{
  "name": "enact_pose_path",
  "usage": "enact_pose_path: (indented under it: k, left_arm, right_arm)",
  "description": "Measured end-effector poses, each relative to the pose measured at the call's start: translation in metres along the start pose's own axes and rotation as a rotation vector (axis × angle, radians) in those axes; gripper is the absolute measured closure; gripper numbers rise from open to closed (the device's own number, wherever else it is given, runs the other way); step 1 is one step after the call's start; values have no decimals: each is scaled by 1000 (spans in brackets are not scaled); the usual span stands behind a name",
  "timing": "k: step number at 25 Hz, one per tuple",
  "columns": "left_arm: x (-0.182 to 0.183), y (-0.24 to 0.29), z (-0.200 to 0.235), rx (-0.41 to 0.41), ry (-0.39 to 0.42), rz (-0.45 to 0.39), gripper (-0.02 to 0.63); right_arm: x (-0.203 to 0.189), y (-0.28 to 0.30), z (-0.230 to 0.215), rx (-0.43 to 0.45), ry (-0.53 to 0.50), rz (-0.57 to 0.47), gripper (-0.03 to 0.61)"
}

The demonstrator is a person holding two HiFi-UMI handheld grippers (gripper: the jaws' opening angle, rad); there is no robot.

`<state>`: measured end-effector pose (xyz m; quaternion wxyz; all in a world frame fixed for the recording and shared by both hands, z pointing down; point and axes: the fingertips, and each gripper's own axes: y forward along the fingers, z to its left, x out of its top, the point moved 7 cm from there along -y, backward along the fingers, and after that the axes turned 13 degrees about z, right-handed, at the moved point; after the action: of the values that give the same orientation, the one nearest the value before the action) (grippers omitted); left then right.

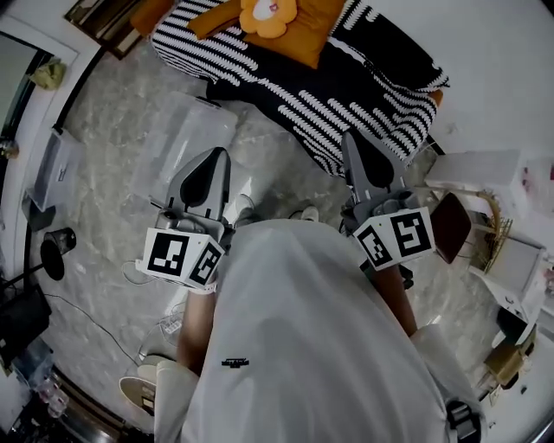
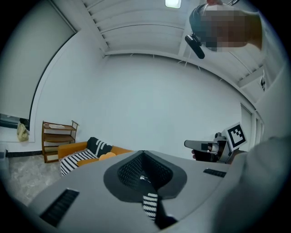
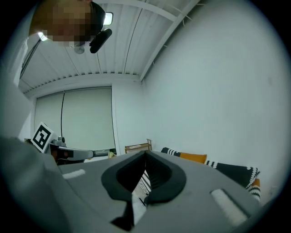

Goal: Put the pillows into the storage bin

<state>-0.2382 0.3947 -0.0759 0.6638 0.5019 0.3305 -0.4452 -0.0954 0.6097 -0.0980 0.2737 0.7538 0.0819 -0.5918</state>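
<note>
Storage bin (image 1: 203, 125) on floor, just left of sofa (image 2: 69, 149). Pillow (image 1: 307, 39) lies on blanket (image 1: 346, 86), blanket on sofa. Shelf (image 2: 59, 139) left of sofa, against wall.

Head view:
- Marble-patterned floor (image 1: 112, 199) is seen across the left half of the frame.
- A black-and-white striped throw (image 1: 346, 104) is spread over an orange sofa (image 1: 151, 13) at top centre.
- A small dark cup-like object (image 1: 61, 240) is noted on the floor at the left edge; its exact kind cannot be told.
- White furniture (image 1: 485, 169) is noted at the right edge.

Left gripper view:
- A wooden shelf rack (image 2: 58, 136) is seen at the left, against the white wall and just beside the sofa.
- A ceiling light (image 2: 173, 3) is recorded at the top edge.

Right gripper view:
- A white panelled ceiling (image 3: 113, 50) is seen at the upper left.
- A pale window blind (image 3: 77, 123) is seen below it.
</note>
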Motion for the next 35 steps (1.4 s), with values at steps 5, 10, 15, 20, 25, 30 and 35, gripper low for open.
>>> enact_pose_path:
  k: [5, 10, 15, 20, 25, 30, 35]
  left_arm:
    - [9, -16, 68, -16, -4, -17, 606]
    - [13, -22, 114, -46, -16, -20, 606]
    - [16, -15, 138, -48, -50, -13, 606]
    - [27, 12, 155, -18, -65, 3, 606]
    - [43, 47, 168, 30, -60, 2, 606]
    - [81, 110, 179, 70, -69, 3, 606]
    - [130, 183, 178, 102, -75, -1, 606]
  right_arm:
    - [14, 54, 45, -24, -2, -5, 566]
    - [18, 91, 82, -30, -21, 16, 566]
    - [22, 114, 85, -26, -40, 65, 566]
    - [29, 149, 59, -7, -19, 80, 566]
    - [36, 197, 30, 65, -37, 91, 566]
    - [69, 255, -20, 137, -75, 95, 566]
    - [106, 306, -89, 192, -90, 103, 566]
